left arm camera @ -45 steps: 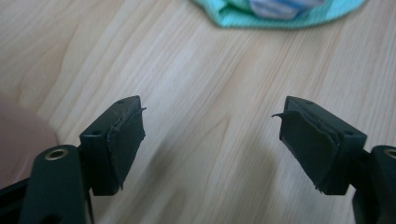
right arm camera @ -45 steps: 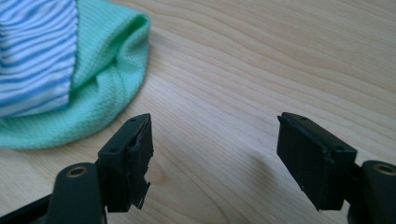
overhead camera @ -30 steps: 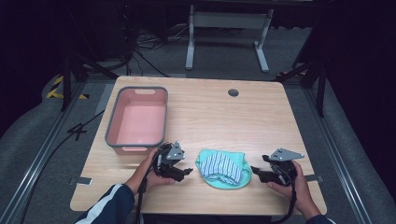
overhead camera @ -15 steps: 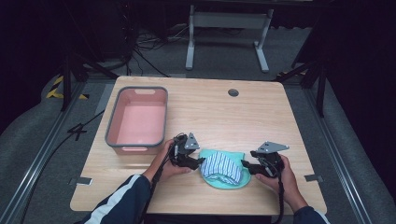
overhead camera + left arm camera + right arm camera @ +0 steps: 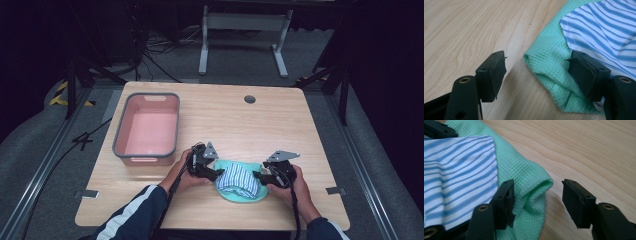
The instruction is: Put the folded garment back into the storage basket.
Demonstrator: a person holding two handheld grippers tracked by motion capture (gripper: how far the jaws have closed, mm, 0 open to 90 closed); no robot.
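1. Both grippers, left [image 5: 216, 173] and right [image 5: 257, 176], have been brought in against the folded cloths [image 5: 239, 181], lower centre of the high view.
2. Jaws are held apart, straddling the green cloth's [image 5: 549, 65] end folds.
3. A two-sided grab is judged to be next.

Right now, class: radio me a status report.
Left gripper and right gripper open, straddling green cloth edges. Striped cloth on top. Nothing blocking.

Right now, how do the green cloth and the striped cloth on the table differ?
The green cloth is one plain mint colour with a waffle weave; the striped cloth is white with blue stripes and looks smoother. The green cloth lies underneath, on the table; the striped cloth lies on top of it. The green cloth's edges poke out on both sides, between each tool's open jaws; the striped cloth sits further in. Both are folded.
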